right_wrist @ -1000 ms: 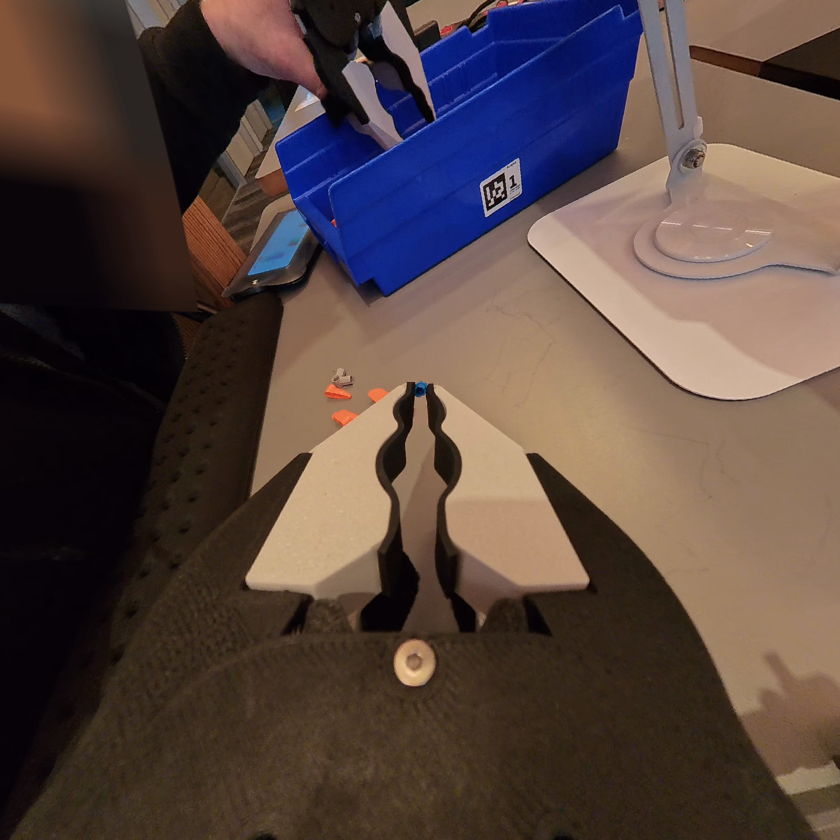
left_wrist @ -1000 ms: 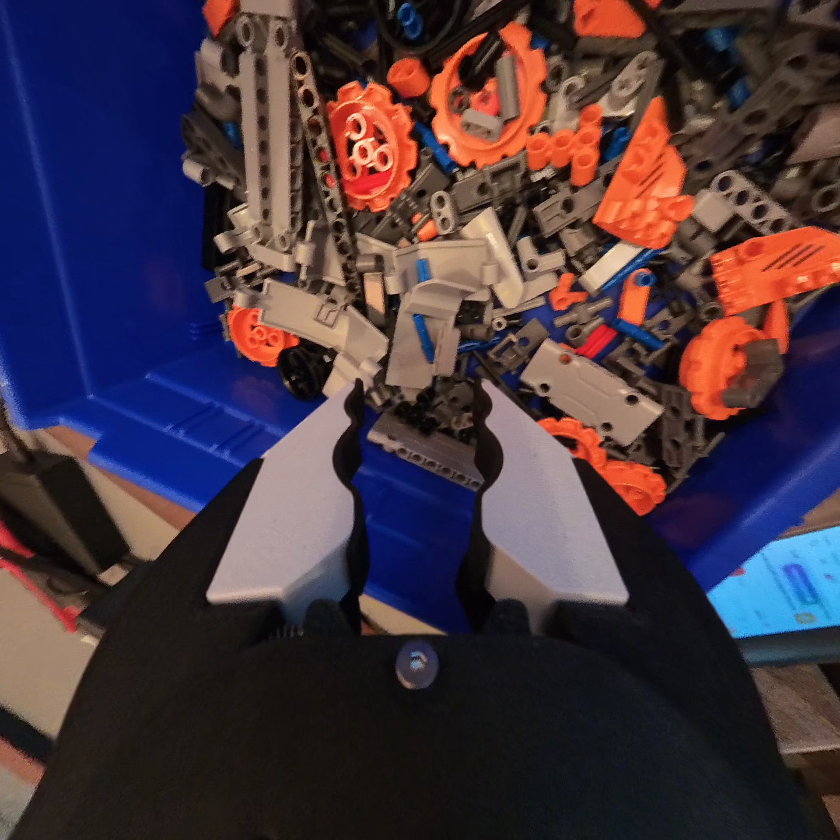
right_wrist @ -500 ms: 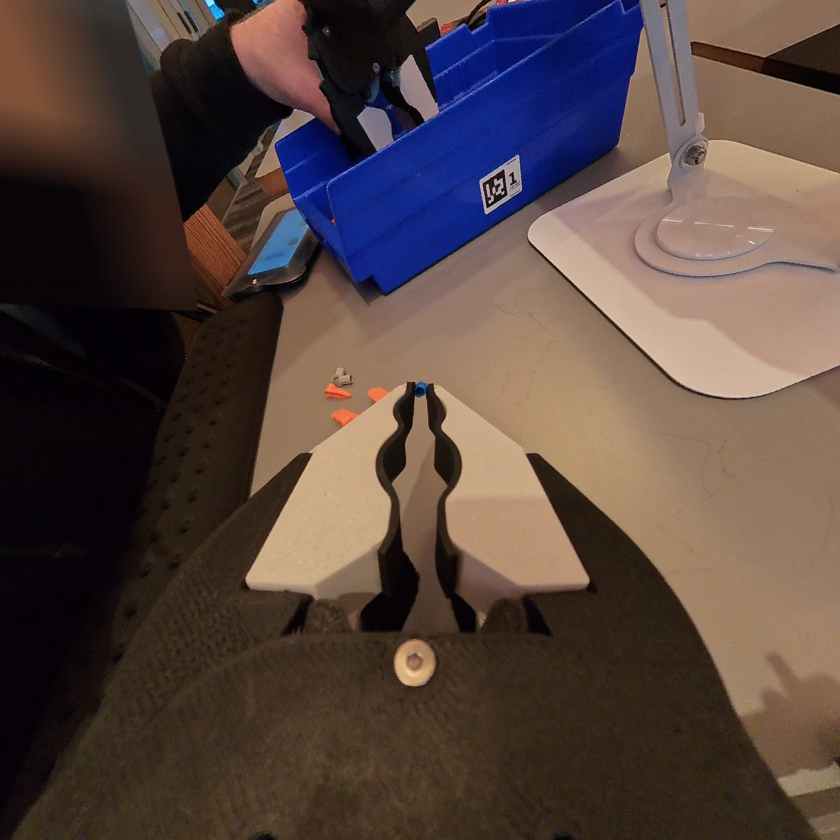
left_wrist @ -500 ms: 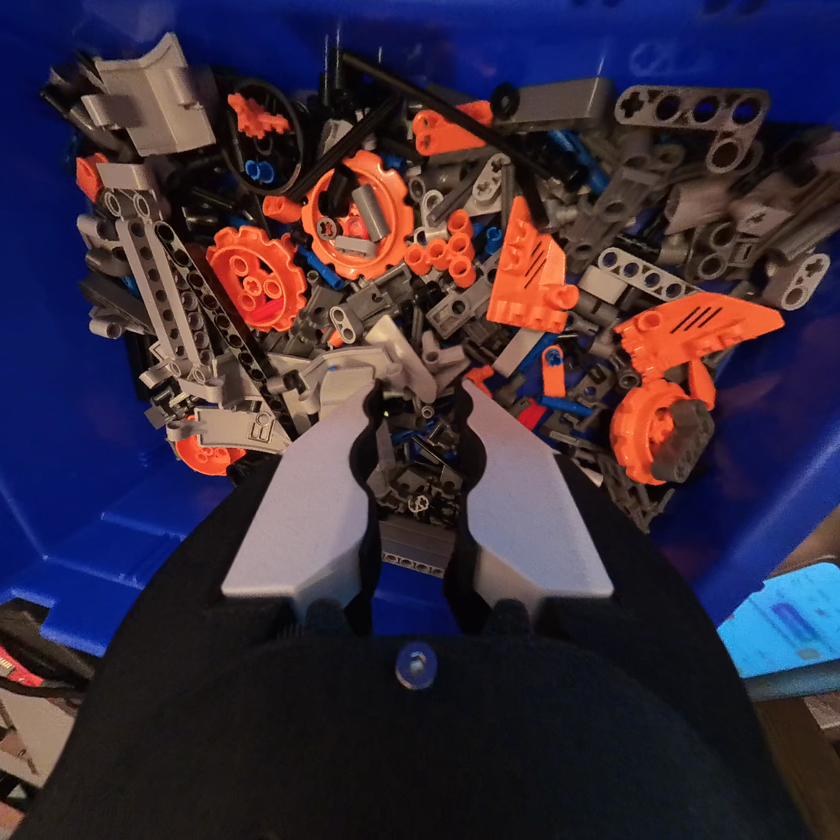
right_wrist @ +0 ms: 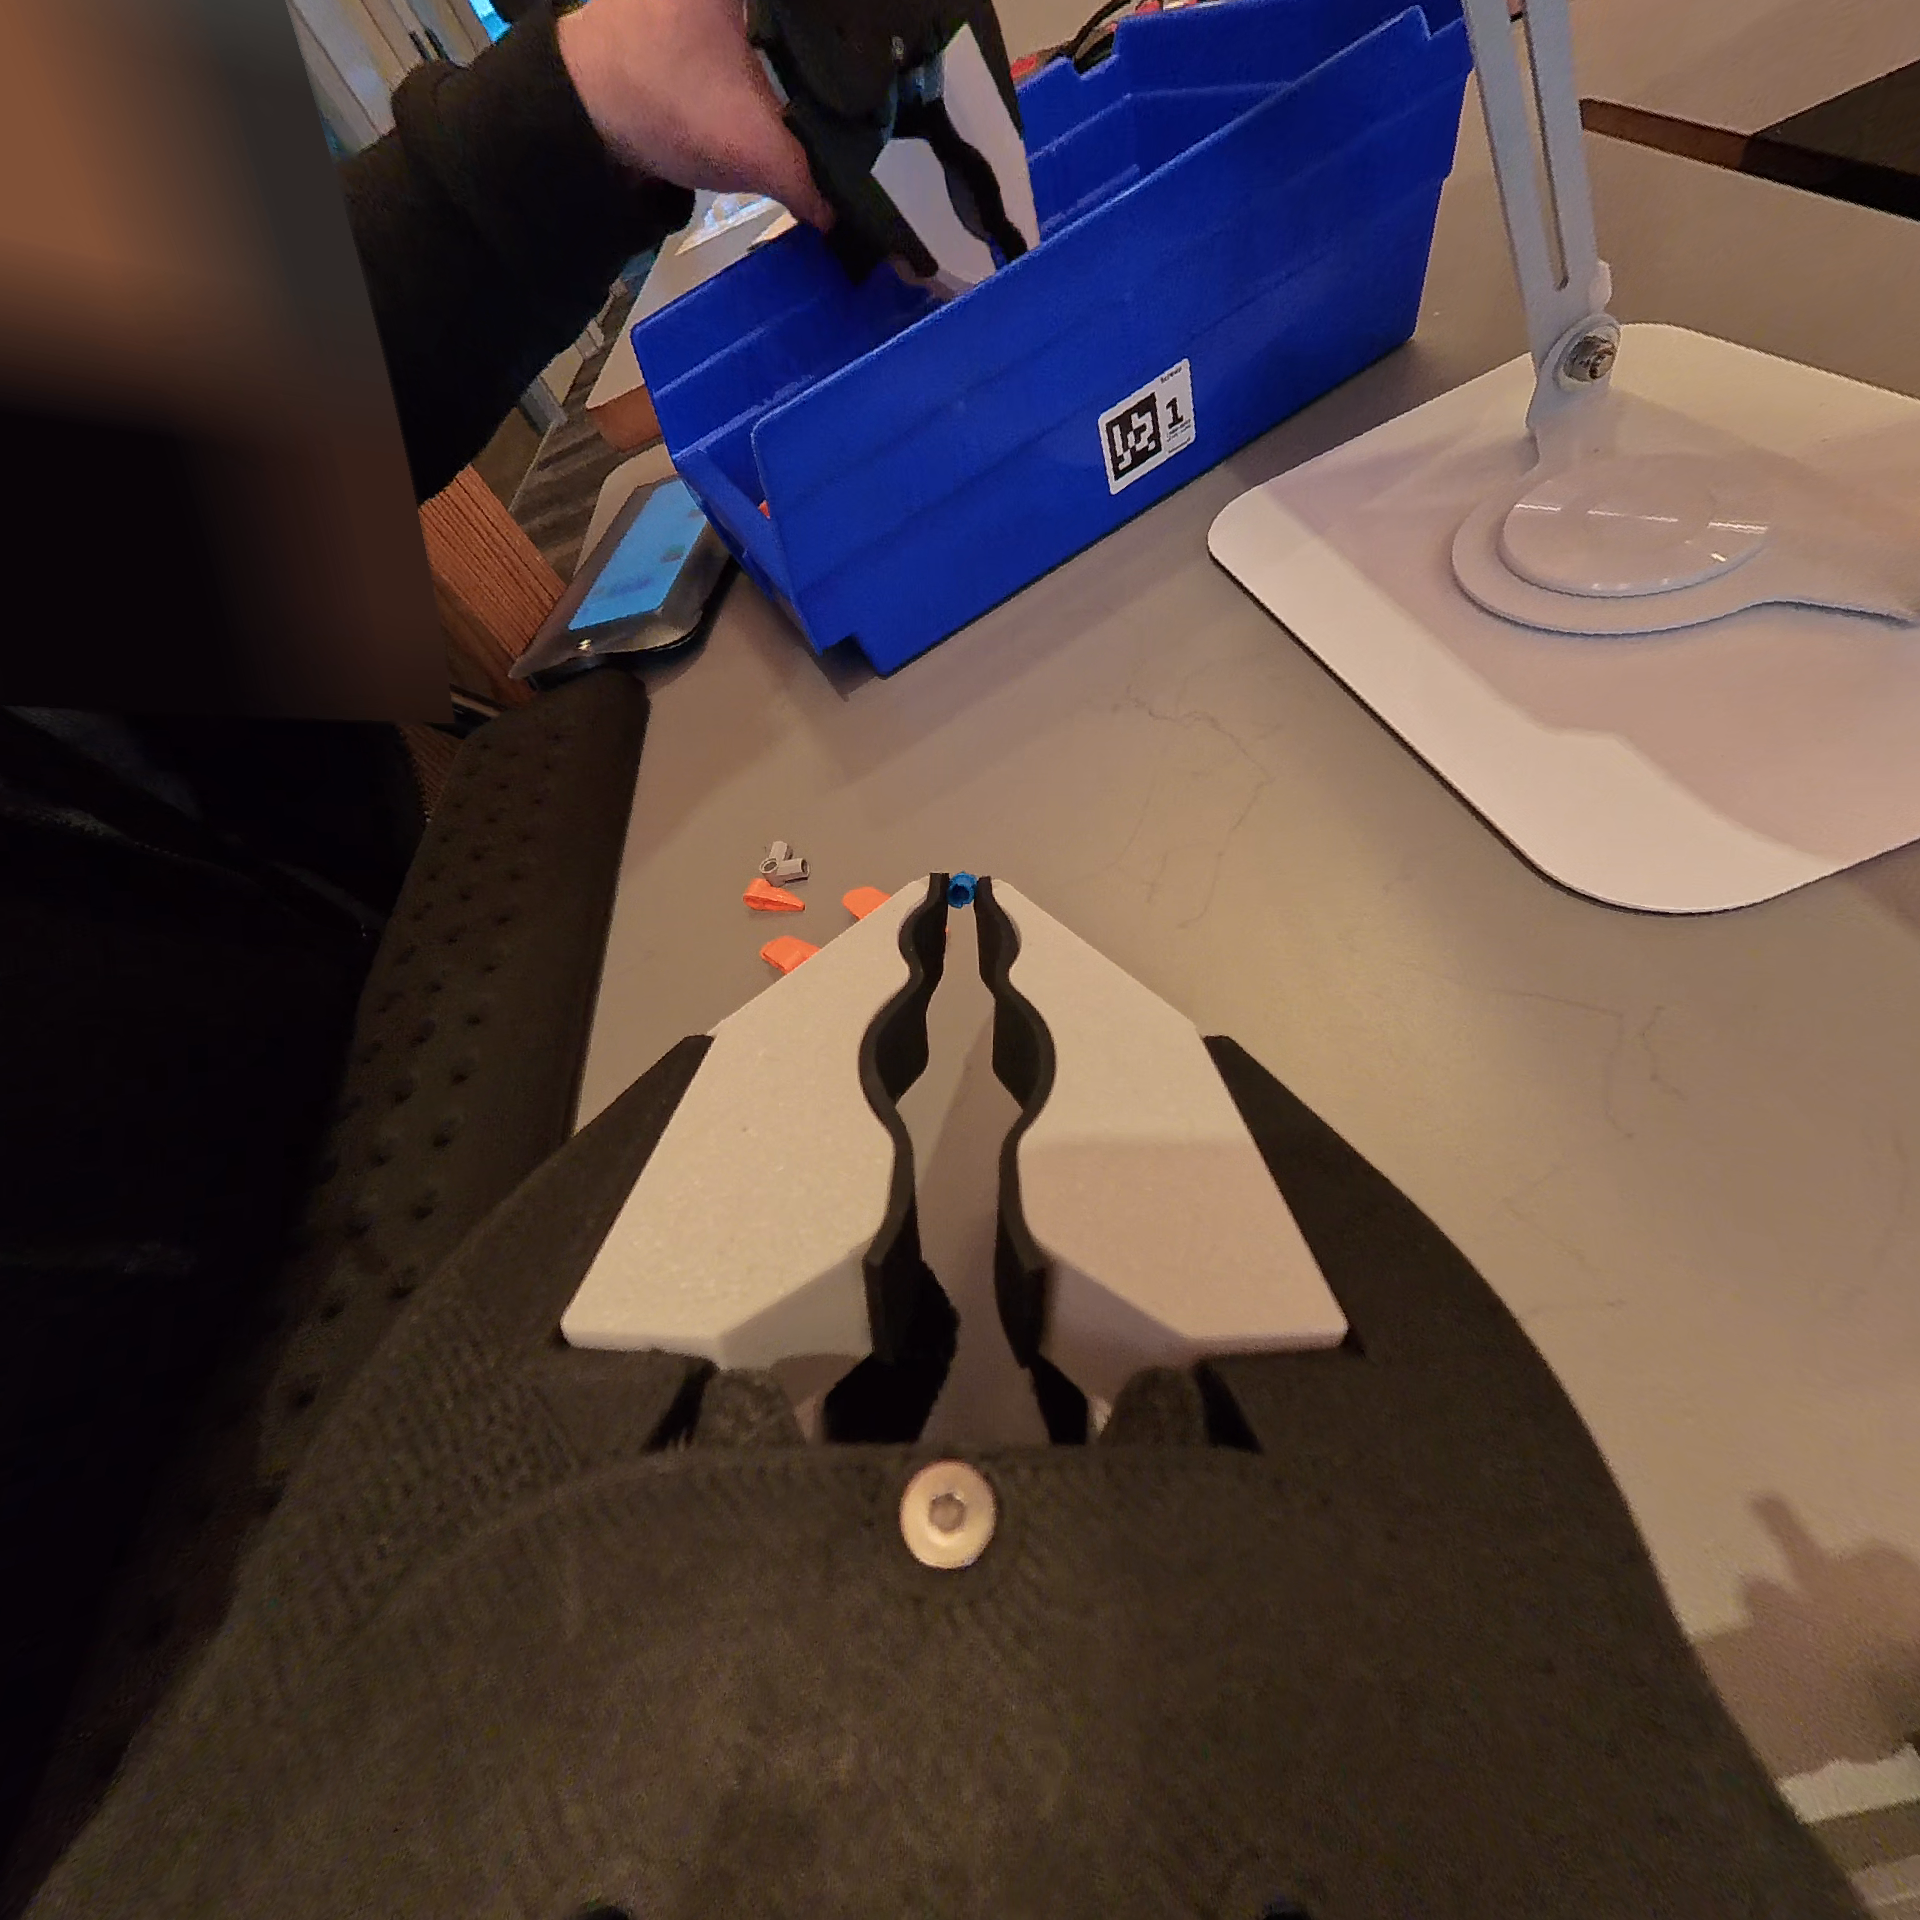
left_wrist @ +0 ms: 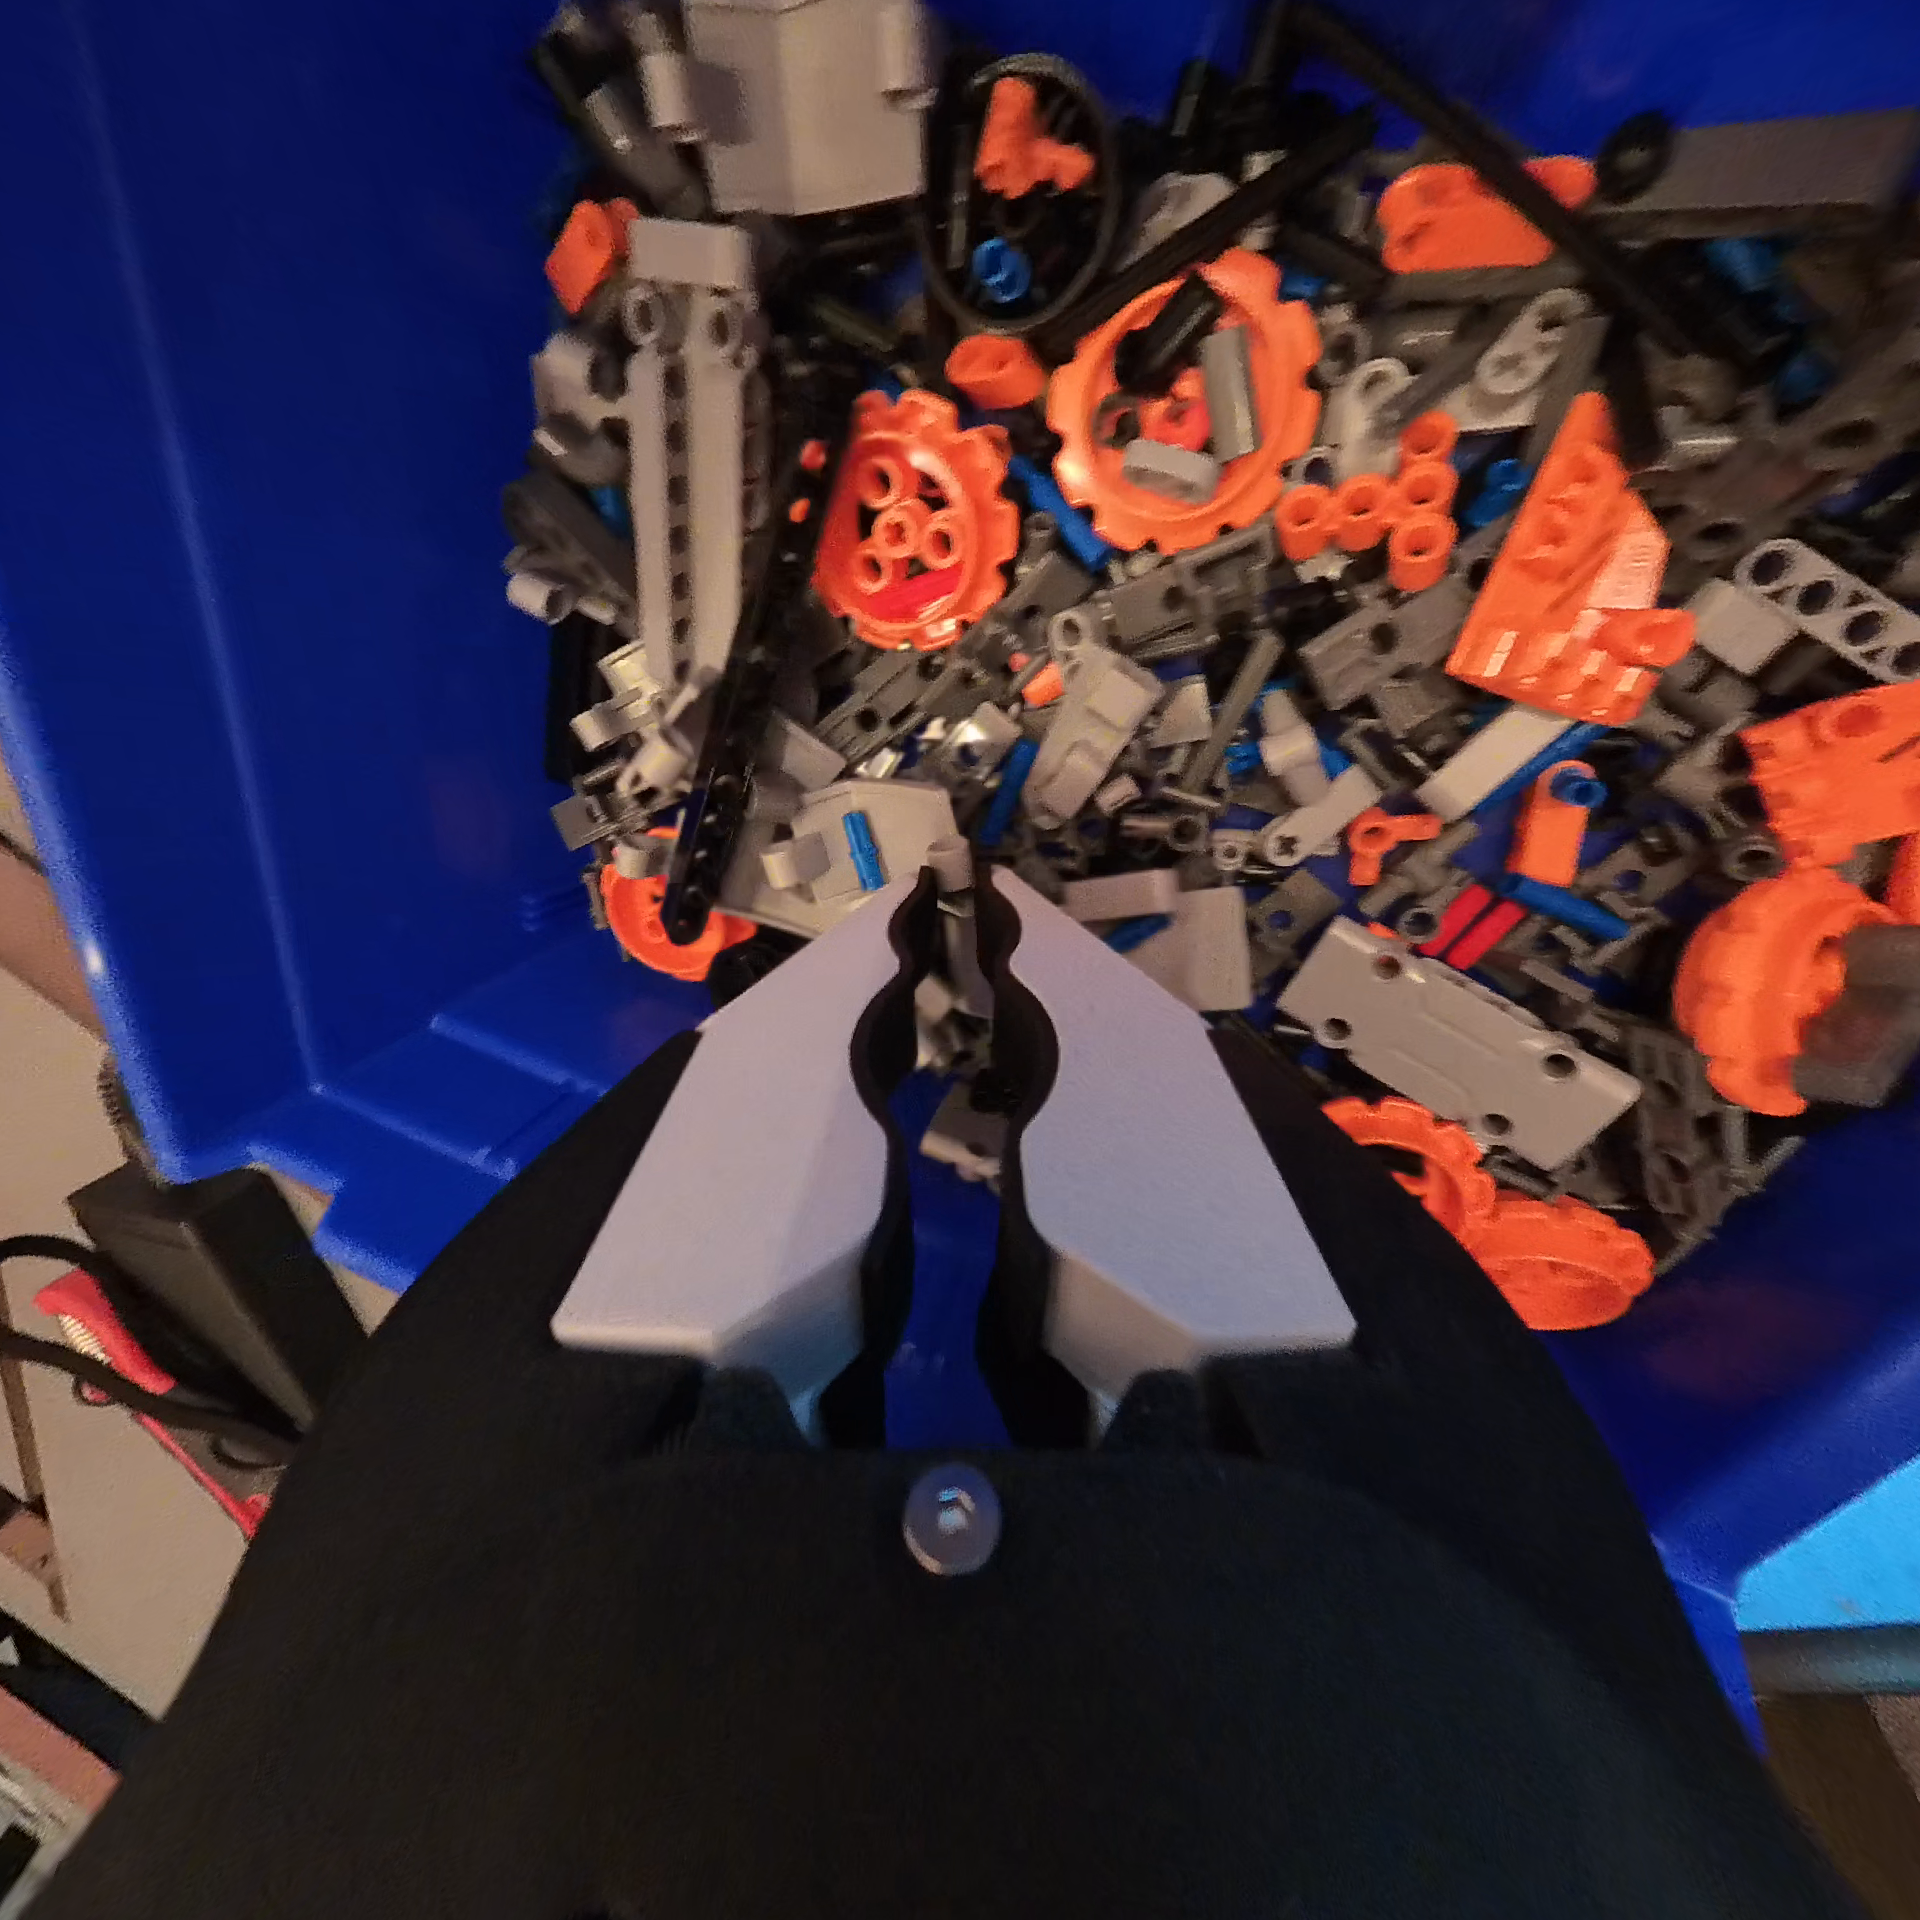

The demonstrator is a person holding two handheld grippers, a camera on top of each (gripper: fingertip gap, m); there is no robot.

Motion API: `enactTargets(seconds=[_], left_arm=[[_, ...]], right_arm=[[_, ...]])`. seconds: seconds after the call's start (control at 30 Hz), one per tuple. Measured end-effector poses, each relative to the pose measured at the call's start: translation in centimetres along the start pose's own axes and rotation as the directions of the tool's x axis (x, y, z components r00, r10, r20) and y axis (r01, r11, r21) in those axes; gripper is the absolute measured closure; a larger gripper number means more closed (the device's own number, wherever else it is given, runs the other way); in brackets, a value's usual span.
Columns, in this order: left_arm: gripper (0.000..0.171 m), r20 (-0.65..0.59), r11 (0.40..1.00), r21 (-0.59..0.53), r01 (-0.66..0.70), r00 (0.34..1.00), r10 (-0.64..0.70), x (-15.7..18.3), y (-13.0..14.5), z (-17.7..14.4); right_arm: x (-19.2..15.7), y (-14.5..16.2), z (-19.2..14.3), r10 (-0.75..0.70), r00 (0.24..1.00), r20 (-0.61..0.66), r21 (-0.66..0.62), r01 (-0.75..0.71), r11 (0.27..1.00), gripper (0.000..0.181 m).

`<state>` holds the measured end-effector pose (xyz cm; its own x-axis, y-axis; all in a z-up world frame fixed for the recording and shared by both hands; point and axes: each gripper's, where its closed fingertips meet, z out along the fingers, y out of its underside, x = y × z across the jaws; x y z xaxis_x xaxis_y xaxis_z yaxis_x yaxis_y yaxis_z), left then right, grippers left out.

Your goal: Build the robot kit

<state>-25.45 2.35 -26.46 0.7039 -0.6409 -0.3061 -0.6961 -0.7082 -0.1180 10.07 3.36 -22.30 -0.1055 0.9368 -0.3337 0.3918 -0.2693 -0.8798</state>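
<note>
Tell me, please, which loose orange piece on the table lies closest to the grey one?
The leftmost orange piece, directly below the grey piece; the other two sit farther right and lower.

Wrist views down claws; shared blue bin (right_wrist: pixel 997 457).

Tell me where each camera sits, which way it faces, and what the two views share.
Left wrist view: on the left gripper, looking down into the blue bin at its pile of building pieces; jaws nearly closed around a small grey piece.
Right wrist view: on the right gripper, low over the grey table, facing the bin; jaws pinch a small blue peg; the person's hand and dark sleeve show.
Shared: the blue bin, the left gripper, and a lit tablet.
</note>
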Motion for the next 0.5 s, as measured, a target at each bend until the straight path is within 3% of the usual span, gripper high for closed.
enactTargets(seconds=[0.17, 0.3, 0.5], left_arm=[[0.163, 0.044, 0.999, -0.037, 0.027, 0.999, -0.025, -1.7, 0.9, 0.4], [0.143, 0.053, 0.998, -0.044, 0.042, 0.998, -0.04, -1.9, 1.2, 0.2], [0.133, -0.057, 1.0, -0.011, 0.015, 0.998, -0.015, 0.7, 0.6, -1.2]], right_arm=[[0.0, 0.1, 0.0, 0.002, 1.0, 0.0, -0.002, -0.002, 1.0, 0.178], [0.1, 0.1, 0.0, 0.003, 1.0, 0.0, -0.001, -0.003, 1.0, 0.178], [0.1, 0.1, 0.0, 0.002, 1.0, -0.001, -0.002, -0.002, 1.0, 0.178]])
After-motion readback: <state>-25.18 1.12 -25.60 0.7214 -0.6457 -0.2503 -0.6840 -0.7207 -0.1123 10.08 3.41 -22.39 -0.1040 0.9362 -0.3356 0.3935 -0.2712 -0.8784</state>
